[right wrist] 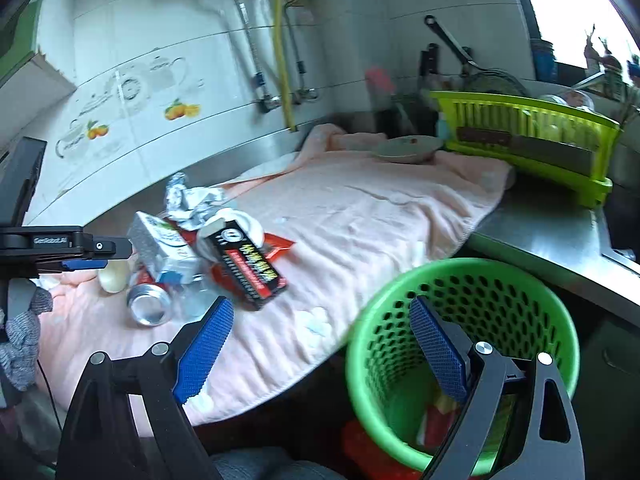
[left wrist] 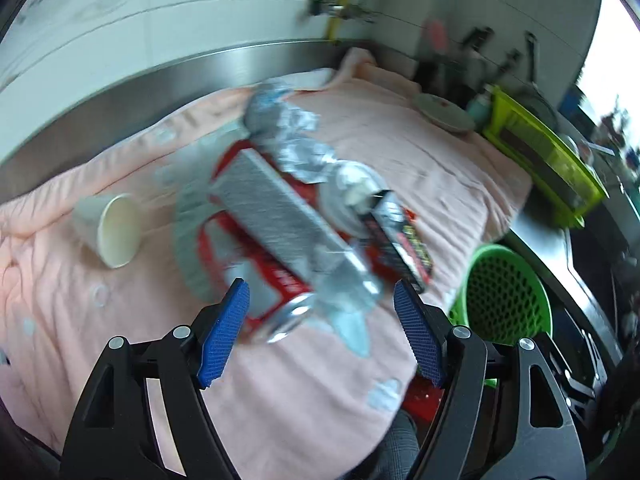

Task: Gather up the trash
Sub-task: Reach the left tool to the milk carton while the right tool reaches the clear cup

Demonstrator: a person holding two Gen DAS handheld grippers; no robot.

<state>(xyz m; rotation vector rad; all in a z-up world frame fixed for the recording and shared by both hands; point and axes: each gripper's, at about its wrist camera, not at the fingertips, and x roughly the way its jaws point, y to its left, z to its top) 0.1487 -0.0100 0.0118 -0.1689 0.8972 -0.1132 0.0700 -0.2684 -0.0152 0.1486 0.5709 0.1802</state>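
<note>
Trash pile (left wrist: 304,220) on pink towel (left wrist: 420,152); both hand-held grippers wide open, empty. Risk: can (right wrist: 149,304) rolls when nudged, misses green basket (right wrist: 472,280).

Home kitchen. Tiled wall (right wrist: 168,80) w/ teapot & fruit decals, gas/water pipes (right wrist: 280,60) running down it. Stainless surface (left wrist: 120,104) w/ raised back edge, pink towel (right wrist: 360,208) spread over it. Green dish rack (right wrist: 528,136) by window, plate (right wrist: 404,148) beside it, knives & ladle (right wrist: 448,44) hung in the corner.
</note>
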